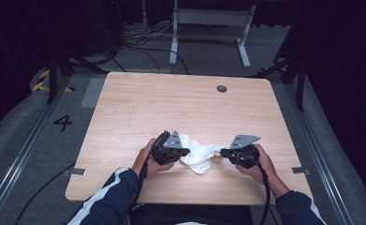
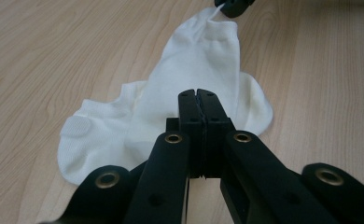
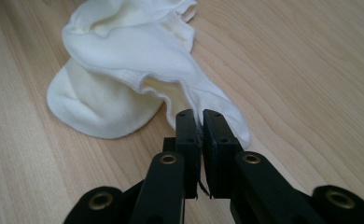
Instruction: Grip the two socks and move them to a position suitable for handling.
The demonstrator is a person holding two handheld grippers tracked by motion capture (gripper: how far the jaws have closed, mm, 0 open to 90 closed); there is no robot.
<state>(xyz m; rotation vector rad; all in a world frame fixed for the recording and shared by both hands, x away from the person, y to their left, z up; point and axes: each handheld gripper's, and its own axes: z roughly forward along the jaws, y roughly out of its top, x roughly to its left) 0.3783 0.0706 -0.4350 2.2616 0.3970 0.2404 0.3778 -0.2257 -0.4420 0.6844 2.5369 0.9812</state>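
Observation:
Two white socks lie overlapped at the table's near middle. The upper sock (image 1: 197, 152) (image 2: 194, 60) (image 3: 124, 46) stretches between both grippers; the lower sock (image 2: 91, 135) (image 3: 91, 107) lies flat under it. My right gripper (image 1: 222, 151) (image 3: 198, 114) is shut on the upper sock's cuff edge, and its tip (image 2: 234, 7) pinches the far end in the left gripper view. My left gripper (image 1: 186, 151) (image 2: 199, 93) is shut, jaws pressed together just over the sock's other end. No fabric shows between its jaws.
The light wooden table (image 1: 171, 103) has a round cable hole (image 1: 222, 88) near its far edge. A white desk frame (image 1: 209, 18) and cables stand on the floor behind. A painted number 4 (image 1: 63, 123) marks the floor at left.

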